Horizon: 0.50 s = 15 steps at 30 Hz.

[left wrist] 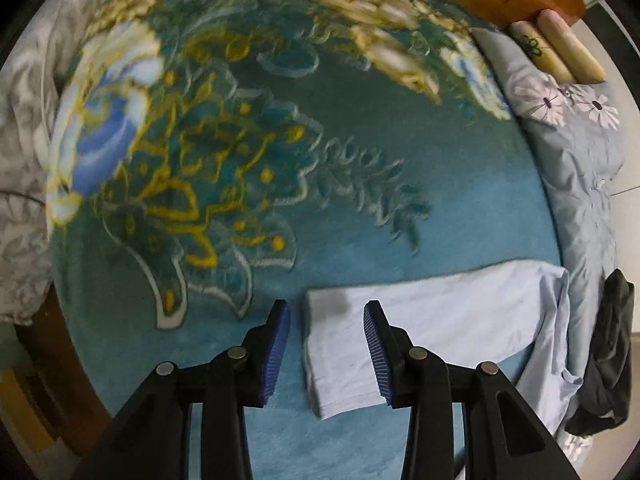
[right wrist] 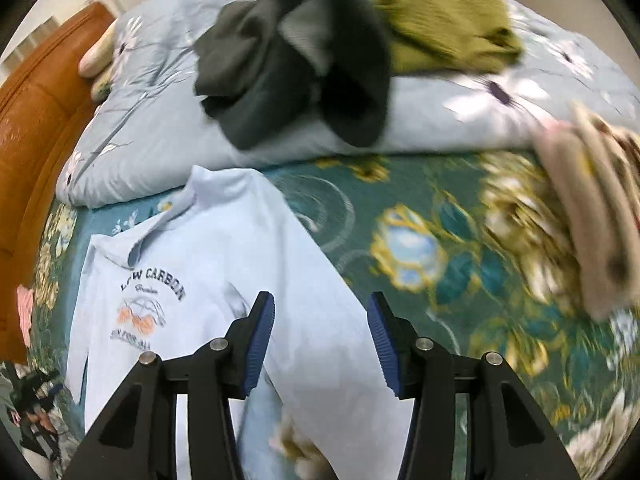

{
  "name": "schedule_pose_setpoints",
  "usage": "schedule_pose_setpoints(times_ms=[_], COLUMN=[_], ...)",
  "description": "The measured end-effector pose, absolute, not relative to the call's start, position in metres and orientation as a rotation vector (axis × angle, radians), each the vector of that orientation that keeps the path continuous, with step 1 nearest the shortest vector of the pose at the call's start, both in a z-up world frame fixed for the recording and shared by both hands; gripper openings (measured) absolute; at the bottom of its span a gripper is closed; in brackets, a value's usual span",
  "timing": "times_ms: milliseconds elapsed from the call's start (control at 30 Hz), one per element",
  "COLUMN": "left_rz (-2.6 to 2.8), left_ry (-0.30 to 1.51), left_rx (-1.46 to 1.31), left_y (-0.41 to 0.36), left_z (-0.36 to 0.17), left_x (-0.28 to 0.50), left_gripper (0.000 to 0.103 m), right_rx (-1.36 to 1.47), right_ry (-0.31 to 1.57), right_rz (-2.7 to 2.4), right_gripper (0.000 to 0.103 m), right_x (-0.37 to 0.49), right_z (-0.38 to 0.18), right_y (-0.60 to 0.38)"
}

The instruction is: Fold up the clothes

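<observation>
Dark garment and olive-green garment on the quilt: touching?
Touching. In the right wrist view the dark garment overlaps the left edge of the olive-green garment on the quilt, with no gap showing between them.

One light-blue printed shirt (right wrist: 224,264) lies on one floral teal blanket (right wrist: 440,248). One grey-blue flowered duvet (right wrist: 132,128) carries two loose garments: one dark (right wrist: 288,60), one olive-green (right wrist: 444,20). Two cylindrical bolsters (left wrist: 560,52). Two hand-held grippers (left wrist: 326,350) (right wrist: 321,346).
</observation>
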<state>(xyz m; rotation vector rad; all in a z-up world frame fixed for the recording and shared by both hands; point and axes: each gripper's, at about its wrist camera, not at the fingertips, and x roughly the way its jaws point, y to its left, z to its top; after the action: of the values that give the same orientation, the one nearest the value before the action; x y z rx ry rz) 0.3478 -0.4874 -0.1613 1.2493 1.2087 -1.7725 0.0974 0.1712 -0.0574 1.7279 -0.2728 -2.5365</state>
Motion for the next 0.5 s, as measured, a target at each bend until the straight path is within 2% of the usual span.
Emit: schedule_pose_setpoints(times_ms=[100, 200, 233, 267, 500], left_rz=[-1.807, -1.854, -1.867, -1.880, -1.975], left_ry=[1.212, 1.142, 1.125, 1.109, 0.848], left_rx=[1.261, 1.295, 1.305, 1.315, 1.318], left_y=[-0.483, -0.472, -0.469, -0.466, -0.481], left_z=[-0.172, -0.173, -0.174, -0.175, -0.147], left_x=[0.349, 0.332, 0.329, 0.326, 0.303], left_gripper=[0.042, 0.040, 0.031, 0.007, 0.006], right_rx=[1.705, 1.666, 1.656, 1.648, 1.646], right_ry=[-0.341, -0.399, -0.402, -0.401, -0.345], right_rz=[-2.571, -2.585, -2.586, -2.587, -2.574], right_gripper=[0.050, 0.050, 0.050, 0.050, 0.050], right_x=[0.112, 0.120, 0.122, 0.123, 0.134], right_z=[-0.046, -0.034, -0.031, -0.028, -0.020], right_y=[0.181, 0.182, 0.180, 0.179, 0.167])
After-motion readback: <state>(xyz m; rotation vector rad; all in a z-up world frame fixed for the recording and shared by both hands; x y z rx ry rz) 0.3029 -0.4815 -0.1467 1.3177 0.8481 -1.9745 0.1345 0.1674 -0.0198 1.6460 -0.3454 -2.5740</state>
